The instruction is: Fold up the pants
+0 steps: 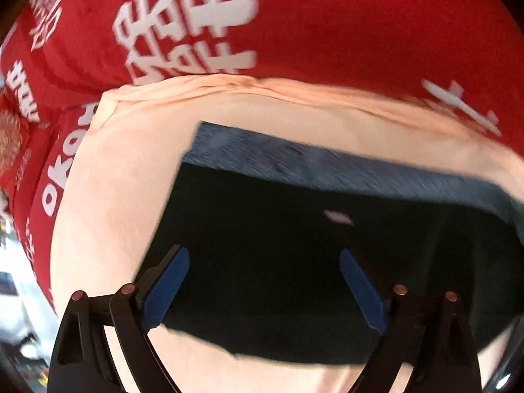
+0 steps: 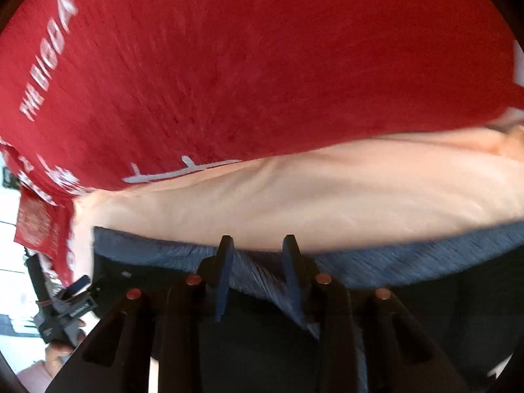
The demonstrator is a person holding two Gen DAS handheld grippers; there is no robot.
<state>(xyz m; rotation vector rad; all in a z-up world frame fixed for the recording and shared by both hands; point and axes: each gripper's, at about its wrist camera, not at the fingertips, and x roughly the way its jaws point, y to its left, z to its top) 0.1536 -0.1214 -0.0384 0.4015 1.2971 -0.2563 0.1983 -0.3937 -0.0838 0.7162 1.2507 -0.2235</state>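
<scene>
While both views are blurred, the main shapes can be made out. Seen from the left wrist camera, a red cloth (image 1: 294,32) printed with white lettering is spread across the far side and down the left edge. Nearer, a pale peach sheet (image 1: 108,180) is laid over it. On that sheet the pants (image 1: 294,245) are laid flat as a dark, roughly rectangular shape, with a band of blue-grey fabric running along the far edge. The left gripper (image 1: 263,262) is held over the near part of the pants with its blue-padded fingers (image 1: 167,285) spread wide apart; nothing is gripped between them.

Seen from the right wrist camera, the same red cloth fills the upper part, the peach sheet is seen as a band across the middle, and the pants lie along the bottom, their blue-grey band at the far edge. At the far left of this view the other tool and part of a hand can be made out beside the pants' left end. The right gripper (image 2: 258,255) is set at the blue-grey band, its fingers (image 2: 226,271) partly closed, with a fold of the band between them. Whether the fabric is actually pinched cannot be told.
</scene>
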